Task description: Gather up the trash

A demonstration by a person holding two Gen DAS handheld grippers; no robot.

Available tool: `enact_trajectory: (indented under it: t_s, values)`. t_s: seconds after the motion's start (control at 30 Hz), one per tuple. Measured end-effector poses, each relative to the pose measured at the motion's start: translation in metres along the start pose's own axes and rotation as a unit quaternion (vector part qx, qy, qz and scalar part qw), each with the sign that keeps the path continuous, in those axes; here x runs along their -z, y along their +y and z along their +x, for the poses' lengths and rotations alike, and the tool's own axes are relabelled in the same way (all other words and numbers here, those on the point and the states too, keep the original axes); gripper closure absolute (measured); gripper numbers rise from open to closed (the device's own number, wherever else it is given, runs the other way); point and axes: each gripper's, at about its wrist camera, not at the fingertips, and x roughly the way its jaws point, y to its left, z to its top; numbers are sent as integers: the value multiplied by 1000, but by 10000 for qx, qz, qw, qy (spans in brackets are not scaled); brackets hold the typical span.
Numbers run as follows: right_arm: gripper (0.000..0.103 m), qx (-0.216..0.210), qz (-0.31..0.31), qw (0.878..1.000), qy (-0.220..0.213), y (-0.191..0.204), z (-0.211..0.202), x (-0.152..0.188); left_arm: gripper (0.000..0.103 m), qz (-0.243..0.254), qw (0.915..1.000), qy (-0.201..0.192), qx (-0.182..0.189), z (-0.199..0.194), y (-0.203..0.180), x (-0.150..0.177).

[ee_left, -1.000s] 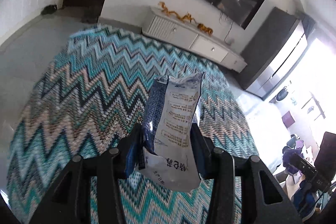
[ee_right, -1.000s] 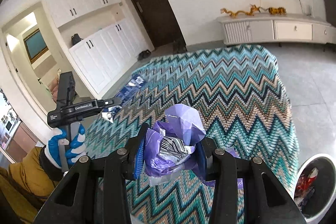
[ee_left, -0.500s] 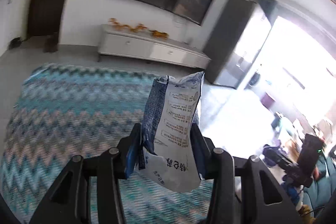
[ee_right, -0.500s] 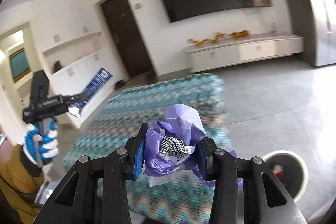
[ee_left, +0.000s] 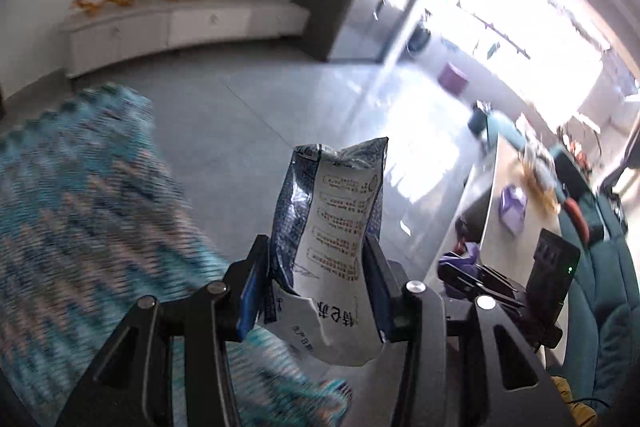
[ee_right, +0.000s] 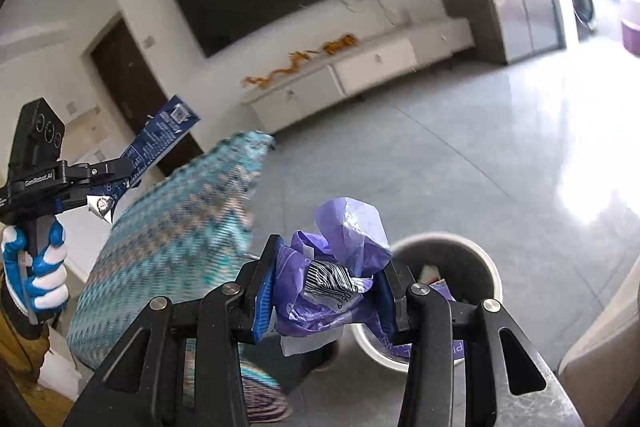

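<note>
My left gripper (ee_left: 320,291) is shut on a blue and white snack bag (ee_left: 332,239) that stands upright between the fingers, above the rug edge and grey floor. The left gripper (ee_right: 100,183) with its blue bag (ee_right: 160,139) also shows at the far left of the right wrist view. My right gripper (ee_right: 328,291) is shut on a crumpled purple wrapper (ee_right: 336,267) with a barcode. A white round trash bin (ee_right: 480,259) with trash inside sits on the floor just behind and right of the right gripper.
A teal zigzag rug (ee_left: 80,195) lies on the left; it also shows in the right wrist view (ee_right: 180,223). A white TV cabinet (ee_right: 352,71) lines the far wall. A cluttered table (ee_left: 516,203) and a teal sofa (ee_left: 604,291) stand at right. Grey tile floor (ee_right: 460,155) lies between.
Both grippers have swung right, off the rug toward the floor. The trash bin now sits closer behind the right gripper. Both hold the same items.
</note>
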Motion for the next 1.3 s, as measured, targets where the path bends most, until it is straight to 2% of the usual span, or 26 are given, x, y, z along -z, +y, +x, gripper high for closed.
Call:
enact_trajectory:
  t_s: [0.2, 0.3, 0.57, 0.63, 0.67, 0.73, 0.93, 1.07, 1.17, 1.3]
  values:
    - [59, 206, 380, 9984, 367, -48, 42, 10, 59, -35, 9980, 636, -38, 96, -23, -4]
    - [58, 269, 463, 9970, 553, -61, 63, 15, 59, -131, 9963, 849, -66, 130, -24, -2]
    - [56, 588, 570, 9923, 933, -83, 106, 25, 57, -473, 9897, 1354, 31, 192, -20, 12]
    - [51, 670, 606, 9905, 1035, -87, 114, 29, 52, -506, 9874, 1497, -51, 206, -21, 17]
    - [49, 717, 612, 9898, 1070, -88, 117, 30, 46, -557, 9861, 1567, -48, 213, -20, 20]
    - [39, 838, 656, 9879, 1125, -91, 120, 34, 42, -656, 9845, 1627, -1, 220, -23, 25]
    - [35, 914, 707, 9865, 1162, -90, 114, 43, 42, -748, 9825, 1708, 25, 213, -14, 35]
    - [31, 946, 683, 9872, 1087, -80, 109, 38, 42, -543, 9887, 1374, -241, 184, -16, 34]
    - [30, 927, 599, 9893, 959, -64, 102, 32, 42, -341, 9927, 947, -660, 150, -16, 30]
    - [23, 864, 304, 9932, 719, -26, 89, 16, 41, -352, 9929, 433, -1052, 104, -8, 28]
